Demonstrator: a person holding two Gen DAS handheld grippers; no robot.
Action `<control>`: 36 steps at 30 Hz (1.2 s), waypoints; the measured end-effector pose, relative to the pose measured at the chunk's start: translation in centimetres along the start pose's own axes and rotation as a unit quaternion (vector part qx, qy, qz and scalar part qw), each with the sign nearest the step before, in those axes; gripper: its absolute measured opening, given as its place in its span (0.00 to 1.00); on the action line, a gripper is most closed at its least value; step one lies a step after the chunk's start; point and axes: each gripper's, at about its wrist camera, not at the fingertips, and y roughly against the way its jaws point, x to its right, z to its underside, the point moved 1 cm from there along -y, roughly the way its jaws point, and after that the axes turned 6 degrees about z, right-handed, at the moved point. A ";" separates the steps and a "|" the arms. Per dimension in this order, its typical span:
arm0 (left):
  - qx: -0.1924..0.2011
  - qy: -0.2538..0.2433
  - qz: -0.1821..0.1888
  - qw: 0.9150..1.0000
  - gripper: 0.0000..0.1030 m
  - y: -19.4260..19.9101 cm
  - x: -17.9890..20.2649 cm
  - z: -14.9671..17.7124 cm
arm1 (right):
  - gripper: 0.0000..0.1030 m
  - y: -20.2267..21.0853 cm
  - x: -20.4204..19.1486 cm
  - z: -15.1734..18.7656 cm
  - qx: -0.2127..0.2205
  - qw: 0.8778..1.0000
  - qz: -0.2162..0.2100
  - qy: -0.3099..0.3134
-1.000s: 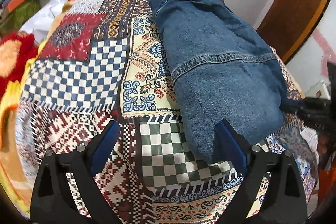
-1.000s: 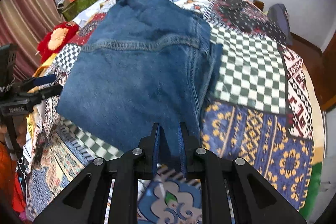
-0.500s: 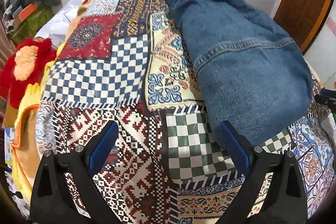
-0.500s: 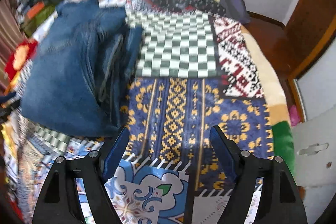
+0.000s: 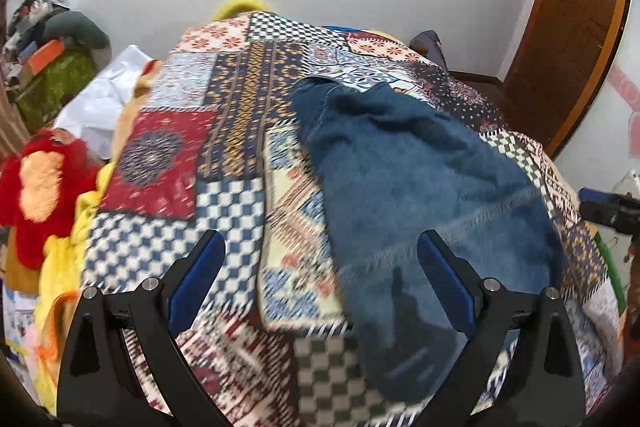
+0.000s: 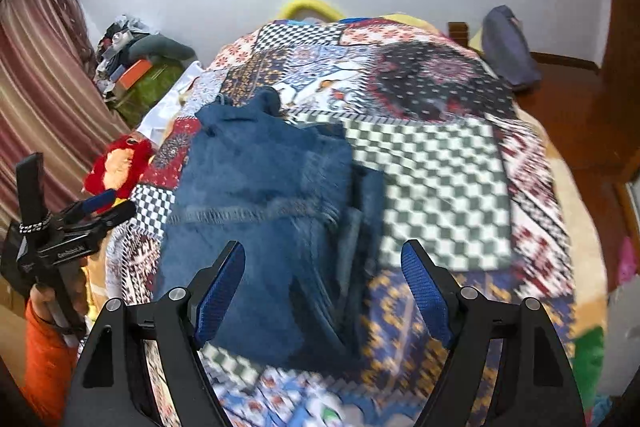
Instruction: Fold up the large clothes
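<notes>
The denim garment (image 6: 264, 211) lies folded into a compact stack on the patchwork bedspread (image 6: 440, 187), toward the bed's near edge and left of the green-checked patch; in the left wrist view it (image 5: 420, 187) covers the right half of the bedspread. By judgement, folding is complete or nearly so.

Procedure for the step in hand: inspect the stack. If the layers at its right edge sit uneven, square them with one gripper while the other pins the top layer.

The right gripper (image 6: 322, 287) stands wide with nothing between its blue pads. The left gripper (image 5: 320, 279) also stands wide and empty, above the bedspread.

Count: one denim garment, two grippers, one red plush toy (image 5: 40, 187) beside the bed's left edge.
</notes>
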 end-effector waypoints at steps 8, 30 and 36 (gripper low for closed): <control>-0.037 -0.013 0.018 0.999 0.95 -7.7 0.6 -2.3 | 0.76 -7.4 -2.1 -2.6 -0.057 0.998 -0.028 0.024; 0.014 -0.004 0.020 1.000 1.00 -7.2 -0.7 -7.2 | 0.79 -8.0 1.4 -5.9 -0.047 0.998 -0.038 -0.015; -0.012 -0.014 0.049 0.999 1.00 -4.3 -1.1 -4.4 | 0.79 -5.4 1.4 -4.6 -0.045 0.998 -0.048 -0.010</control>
